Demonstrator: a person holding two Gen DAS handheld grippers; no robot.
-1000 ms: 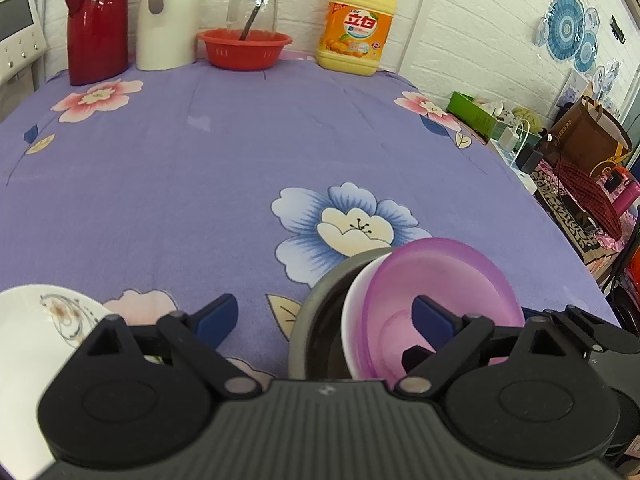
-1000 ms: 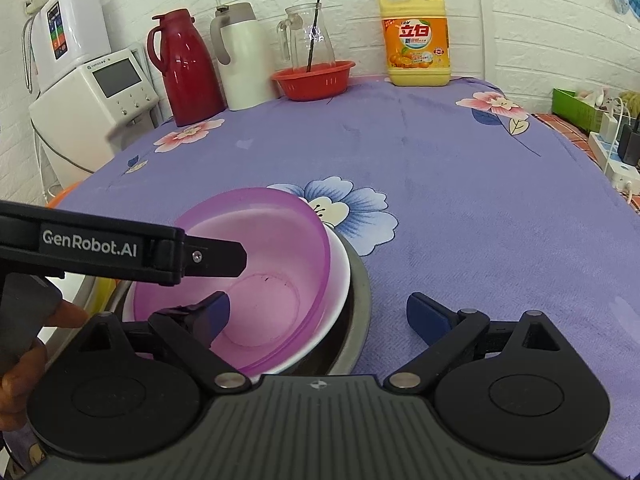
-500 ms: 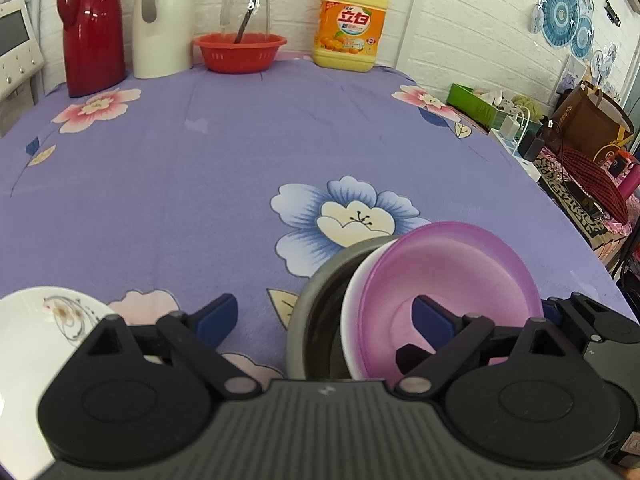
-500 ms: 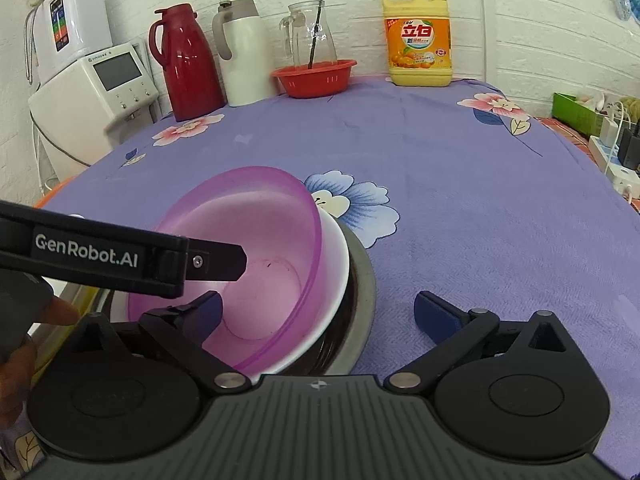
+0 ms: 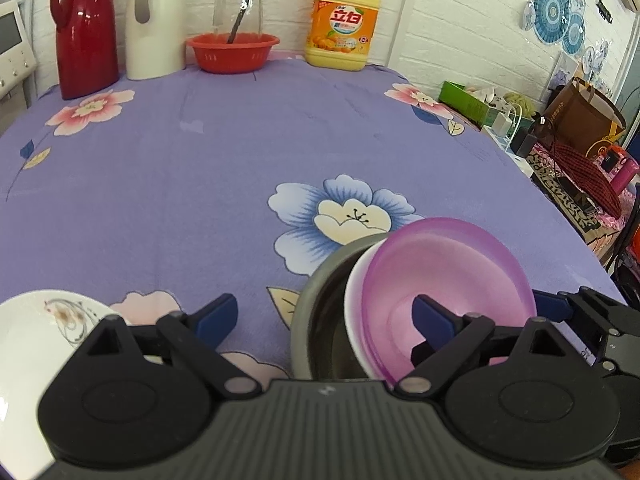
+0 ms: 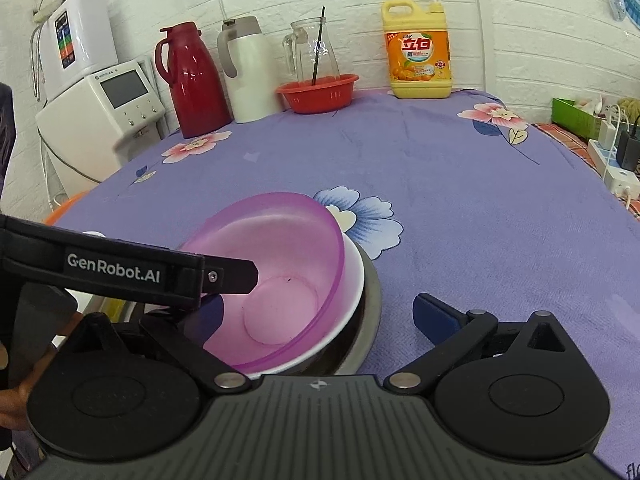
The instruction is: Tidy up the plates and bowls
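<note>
- The right gripper (image 6: 320, 312) is sitting with its jaws spread wide and nothing between them; its left finger is reaching over the near rim of the bowl stack, its right finger hanging over bare cloth.
- The left gripper (image 5: 324, 316) is likewise gaping and empty, its right finger lying over the purple bowl's (image 5: 448, 280) inside, its left finger over the tablecloth (image 5: 200, 184).
- The purple bowl is leaning tilted inside a white bowl (image 6: 354, 276), and both are nesting in a grey metal bowl (image 6: 370, 312) at the near edge of the table.
- The purple one is looking like thin translucent plastic: probably light, a little flexible and slick, so a pinch across its raised rim seems the best hold.
- The white bowl is appearing to be ceramic, heavier and chippable; its rim wants a firm, level grip.
- A white floral plate (image 5: 36, 336) is lying apart to the left, flat on the cloth, likely fragile and hard to get a finger under.
</note>
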